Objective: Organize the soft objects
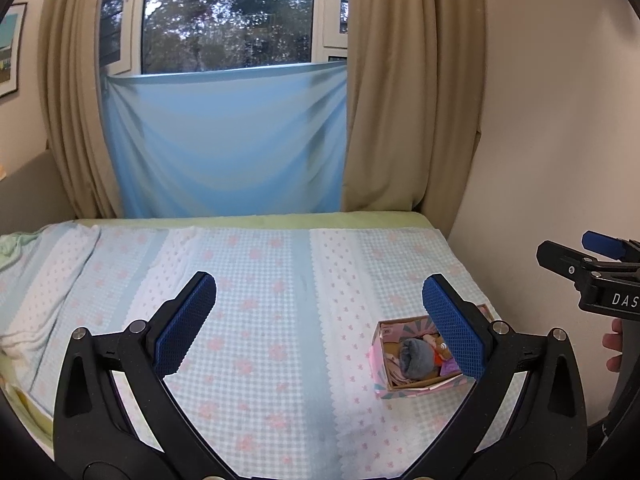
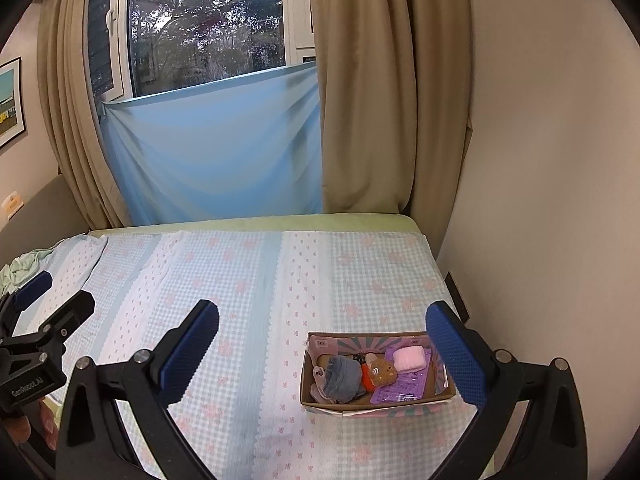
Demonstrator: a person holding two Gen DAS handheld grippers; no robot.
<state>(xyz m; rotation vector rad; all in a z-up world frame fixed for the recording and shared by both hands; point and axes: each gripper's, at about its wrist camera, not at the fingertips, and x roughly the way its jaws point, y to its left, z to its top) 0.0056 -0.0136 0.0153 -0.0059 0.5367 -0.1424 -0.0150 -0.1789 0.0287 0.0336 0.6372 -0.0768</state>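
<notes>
Both tools, left tool and right tool, hang spread wide and empty above the bed. The soft objects lie gathered in the cardboard box near the wall; none remains loose on the blanket, so the sorting appears essentially complete.

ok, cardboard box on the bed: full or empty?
Partly full: the cardboard box holds a grey sock bundle, a brown plush and a pink roll.

Checked bedspread, beige curtains, blue cloth, window
</notes>
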